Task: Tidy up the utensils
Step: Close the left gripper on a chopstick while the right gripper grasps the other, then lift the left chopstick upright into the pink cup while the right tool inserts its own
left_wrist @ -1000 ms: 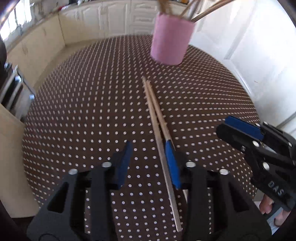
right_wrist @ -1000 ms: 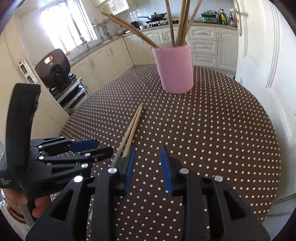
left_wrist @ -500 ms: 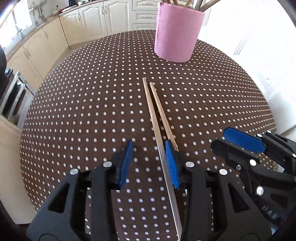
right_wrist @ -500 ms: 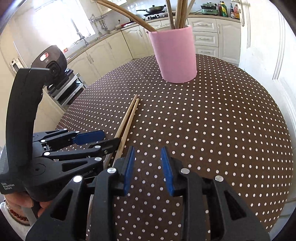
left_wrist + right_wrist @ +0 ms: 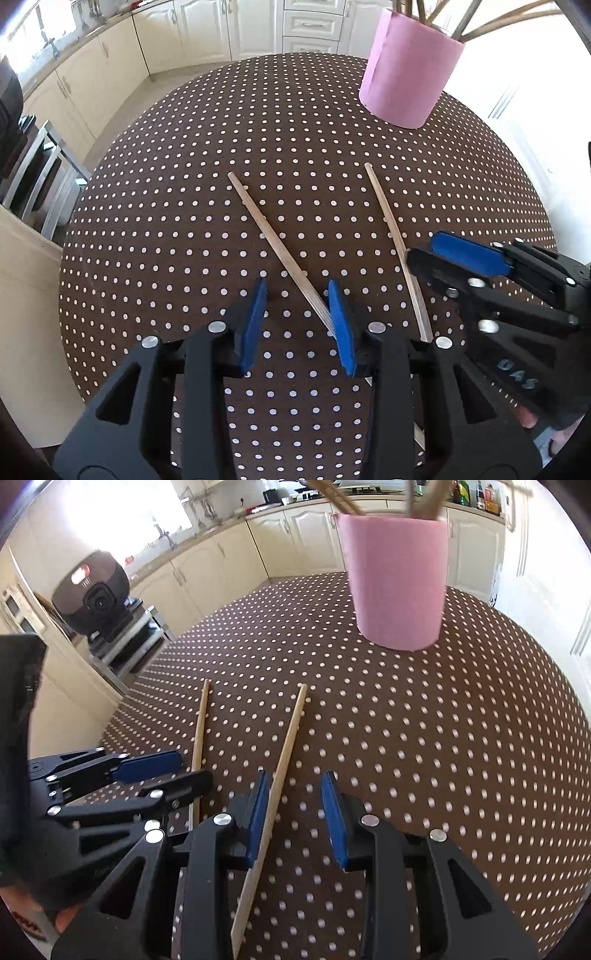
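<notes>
Dotted table [image 5: 184, 229]: left hand-held gripper [image 5: 297, 295] closing beside chopstick [image 5: 273, 240].

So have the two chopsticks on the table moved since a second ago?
Yes. The chopsticks, side by side before, have spread apart across the dotted tablecloth, both still short of the pink cup.

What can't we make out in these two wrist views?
- Left view: near end of the left chopstick hidden behind the left tongs, whose jaws are closing.
- Right view: tops of the utensils in the pink cup cut off by the top edge and blurred.
- Right view: contact between right tongs and right chopstick unclear.
</notes>
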A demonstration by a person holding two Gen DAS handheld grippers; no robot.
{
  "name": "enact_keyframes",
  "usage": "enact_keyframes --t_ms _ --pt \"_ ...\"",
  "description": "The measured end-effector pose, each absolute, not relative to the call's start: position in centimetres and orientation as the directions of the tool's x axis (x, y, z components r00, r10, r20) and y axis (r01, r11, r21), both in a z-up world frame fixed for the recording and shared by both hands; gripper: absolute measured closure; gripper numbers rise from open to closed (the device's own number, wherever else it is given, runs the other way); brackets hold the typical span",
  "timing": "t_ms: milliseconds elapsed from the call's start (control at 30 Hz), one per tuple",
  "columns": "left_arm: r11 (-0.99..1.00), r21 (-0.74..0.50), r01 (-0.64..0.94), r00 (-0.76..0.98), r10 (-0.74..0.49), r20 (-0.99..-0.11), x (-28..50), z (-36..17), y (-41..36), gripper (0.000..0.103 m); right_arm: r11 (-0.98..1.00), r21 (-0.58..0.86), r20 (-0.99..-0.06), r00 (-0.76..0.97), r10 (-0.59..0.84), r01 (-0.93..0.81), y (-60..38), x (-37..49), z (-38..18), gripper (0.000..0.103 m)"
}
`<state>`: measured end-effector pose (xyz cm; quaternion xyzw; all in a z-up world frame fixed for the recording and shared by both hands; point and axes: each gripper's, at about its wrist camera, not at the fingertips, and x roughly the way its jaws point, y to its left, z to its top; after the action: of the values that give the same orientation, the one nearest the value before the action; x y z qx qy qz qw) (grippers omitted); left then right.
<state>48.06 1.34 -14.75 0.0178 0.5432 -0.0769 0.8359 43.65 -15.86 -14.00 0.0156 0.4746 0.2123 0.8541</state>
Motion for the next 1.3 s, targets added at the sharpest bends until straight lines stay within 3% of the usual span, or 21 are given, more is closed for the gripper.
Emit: enact_keyframes --t_ms 233,400,567,867,1300 --pt "0.992 -0.032 0.120 0.414 -0.079 -0.907 48.2 -15.7 1.1 0.072 0.929 0.188 -0.823 0.465 0.326 -0.318 -14.8 45.4 -14.2 0.081" --pt "0.989 -0.010 0.145 0.443 -0.074 -0.894 48.2 -15.8 -0.2 0.087 0.927 0.172 -0.816 0.479 0.324 -0.335 -14.1 45.3 -14.4 0.096" --pt "0.981 -0.010 0.193 0.457 -0.099 -0.884 46.5 -15.0 -1.8 0.097 0.913 0.253 -0.795 0.469 0.384 -0.319 -15.0 45.2 -14.4 0.098" --pt "0.973 -0.058 0.223 0.520 -0.169 -0.837 43.7 -11.1 -2.7 0.097 0.891 0.294 -0.732 0.519 0.443 -0.346 -17.8 42.2 -11.0 0.099" --pt "0.958 -0.066 0.280 0.727 -0.257 -0.636 35.6 -0.1 -2.4 0.097 0.879 0.221 -0.533 0.703 0.471 -0.422 -20.2 36.2 -1.1 0.099"
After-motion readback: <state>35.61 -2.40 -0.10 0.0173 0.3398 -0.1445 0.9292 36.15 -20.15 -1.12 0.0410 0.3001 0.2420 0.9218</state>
